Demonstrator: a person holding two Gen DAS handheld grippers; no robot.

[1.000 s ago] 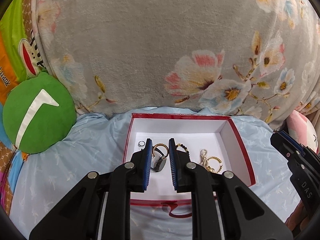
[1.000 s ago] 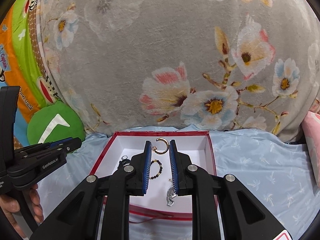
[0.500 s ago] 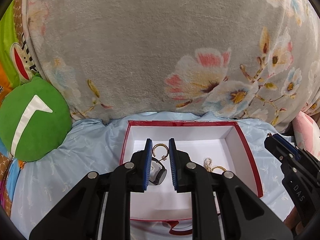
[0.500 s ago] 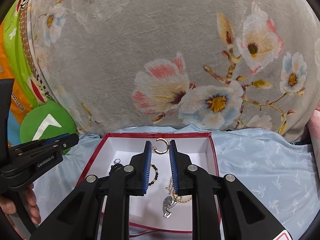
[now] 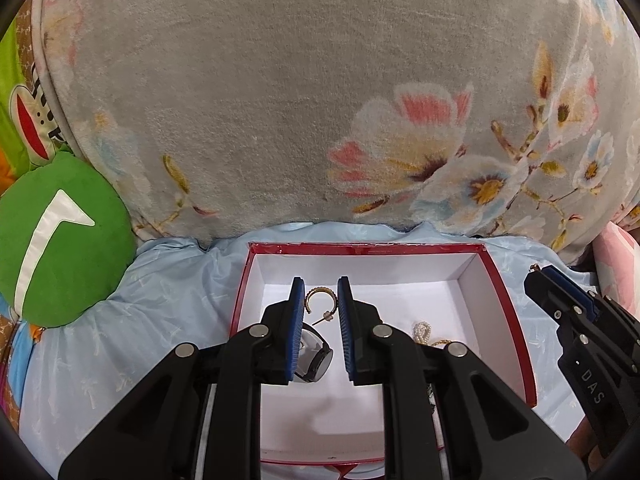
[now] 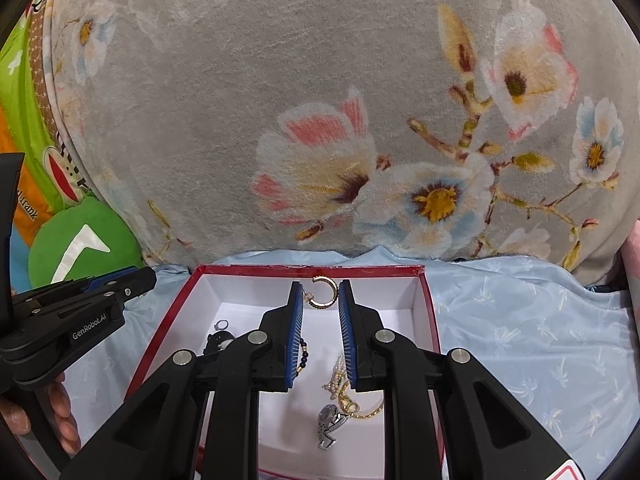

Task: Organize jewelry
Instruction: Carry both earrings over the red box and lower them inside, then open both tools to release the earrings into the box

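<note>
A red box with a white inside [image 5: 500,276] [image 6: 430,300] lies on the blue sheet. My left gripper [image 5: 320,290] is shut on a gold hoop earring [image 5: 318,300], held above the box. My right gripper [image 6: 320,292] is shut on a second gold hoop earring [image 6: 326,294], also above the box. In the box lie a black watch [image 5: 316,354] [image 6: 218,340], a small silver ring [image 6: 221,324], a dark bead bracelet [image 6: 304,354], a pearl and gold chain piece [image 6: 346,390] [image 5: 424,332] and a silver watch [image 6: 330,424].
A grey floral blanket [image 5: 300,100] rises right behind the box. A green round cushion [image 5: 56,244] sits at the left. A pink pillow [image 5: 616,252] is at the right. The other gripper shows at each view's side edge.
Both grippers have moved closer to the box and lower, each still holding its earring. The box looks larger and nearer in both views.
</note>
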